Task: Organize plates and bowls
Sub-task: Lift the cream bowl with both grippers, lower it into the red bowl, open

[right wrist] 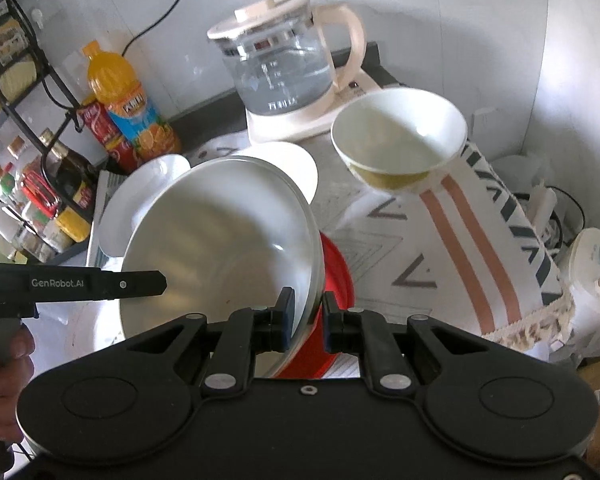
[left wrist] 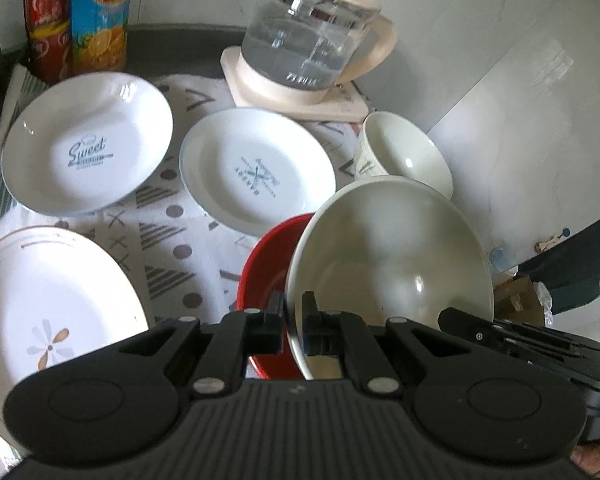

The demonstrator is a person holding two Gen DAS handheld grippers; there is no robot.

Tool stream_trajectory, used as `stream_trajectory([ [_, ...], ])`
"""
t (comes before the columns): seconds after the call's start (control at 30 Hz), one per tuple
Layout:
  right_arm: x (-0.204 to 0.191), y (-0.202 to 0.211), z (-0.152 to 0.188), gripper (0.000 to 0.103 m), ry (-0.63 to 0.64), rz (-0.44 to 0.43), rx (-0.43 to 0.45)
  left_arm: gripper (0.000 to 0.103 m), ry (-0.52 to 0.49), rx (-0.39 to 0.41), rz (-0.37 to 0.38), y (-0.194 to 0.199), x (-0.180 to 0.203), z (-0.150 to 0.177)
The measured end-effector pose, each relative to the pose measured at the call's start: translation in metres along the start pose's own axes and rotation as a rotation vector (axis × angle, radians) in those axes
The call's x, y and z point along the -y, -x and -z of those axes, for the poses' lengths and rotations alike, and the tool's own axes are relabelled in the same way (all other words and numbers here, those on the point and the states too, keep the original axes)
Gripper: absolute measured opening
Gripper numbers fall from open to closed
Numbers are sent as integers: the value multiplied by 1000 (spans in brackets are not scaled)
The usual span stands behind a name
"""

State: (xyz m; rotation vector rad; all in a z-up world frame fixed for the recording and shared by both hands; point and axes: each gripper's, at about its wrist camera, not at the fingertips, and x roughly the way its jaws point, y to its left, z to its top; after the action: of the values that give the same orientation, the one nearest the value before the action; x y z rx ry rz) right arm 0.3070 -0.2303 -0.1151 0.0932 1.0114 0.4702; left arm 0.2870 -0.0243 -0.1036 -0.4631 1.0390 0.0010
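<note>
A large white bowl is tilted over a red bowl. My left gripper is shut on the white bowl's left rim. My right gripper is shut on the opposite rim of the same white bowl, with the red bowl under it. A smaller white bowl stands behind it; it also shows in the right wrist view. Two deep plates, one marked "Sweet" and one with a cross mark, lie on the patterned cloth. A flower plate lies at the front left.
A glass kettle on a cream base stands at the back, also in the right wrist view. An orange juice bottle and red cans stand back left. A rack of bottles is on the left. The cloth hangs over the table's right edge.
</note>
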Motion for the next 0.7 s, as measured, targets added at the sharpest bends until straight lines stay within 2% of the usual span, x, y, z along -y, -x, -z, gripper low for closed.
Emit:
stream_trajectory([
  [0.47,4,-21,10,14,-34,39,-20,5,5,-57,-11,-29,-9,-2],
  [0.7,5,-33,8,10,-33,91,-21,7,-3,-71,-16,-36,-10,-3],
])
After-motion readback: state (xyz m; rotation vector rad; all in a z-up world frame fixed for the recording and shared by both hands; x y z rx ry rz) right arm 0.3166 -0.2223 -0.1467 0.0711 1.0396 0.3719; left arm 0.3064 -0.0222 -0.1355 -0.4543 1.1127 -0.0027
